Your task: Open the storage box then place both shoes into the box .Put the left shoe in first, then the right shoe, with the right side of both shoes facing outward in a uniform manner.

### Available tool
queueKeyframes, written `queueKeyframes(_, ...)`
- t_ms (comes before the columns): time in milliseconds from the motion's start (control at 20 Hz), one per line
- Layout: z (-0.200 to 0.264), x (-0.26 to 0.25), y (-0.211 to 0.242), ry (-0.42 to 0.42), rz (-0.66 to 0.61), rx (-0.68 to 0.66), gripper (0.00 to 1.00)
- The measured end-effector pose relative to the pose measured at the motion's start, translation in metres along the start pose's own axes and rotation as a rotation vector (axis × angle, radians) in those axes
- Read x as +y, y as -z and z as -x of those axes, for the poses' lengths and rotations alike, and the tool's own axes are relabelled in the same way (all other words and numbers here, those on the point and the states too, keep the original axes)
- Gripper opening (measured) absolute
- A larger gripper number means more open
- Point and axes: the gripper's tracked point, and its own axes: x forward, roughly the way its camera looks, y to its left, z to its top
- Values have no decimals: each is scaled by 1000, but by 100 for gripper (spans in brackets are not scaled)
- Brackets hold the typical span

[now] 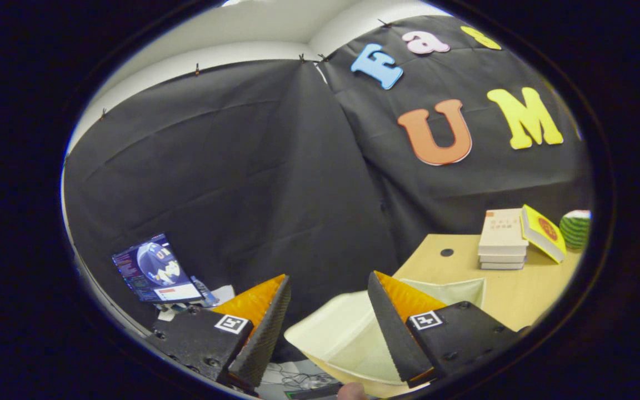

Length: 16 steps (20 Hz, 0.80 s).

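Observation:
My gripper (329, 276) is open, held up in the air with nothing between its fingers. Just below and ahead of them is the cream storage box (342, 333), sitting at the near corner of the wooden table (520, 300). Its pale panel spreads out between the fingers, and the right finger (392, 322) covers part of it. A second cream wall of the box (456, 290) rises just beyond the right finger. I cannot tell whether the box is open. A person's fingertip (351, 391) shows just under the box.
A stack of pale books (502, 239), a yellow book (543, 232) leaning on it and a green striped ball (575, 228) sit at the table's far side. A lit laptop screen (156, 269) stands beyond the left finger, off the table. Cables (298, 380) lie below.

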Motion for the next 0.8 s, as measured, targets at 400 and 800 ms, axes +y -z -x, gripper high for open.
queueKeyframes(400, 59, -67, -5, 177, 62, -20, 93)
queueKeyframes(800, 159, -185, 26, 444, 88, 45, 93)
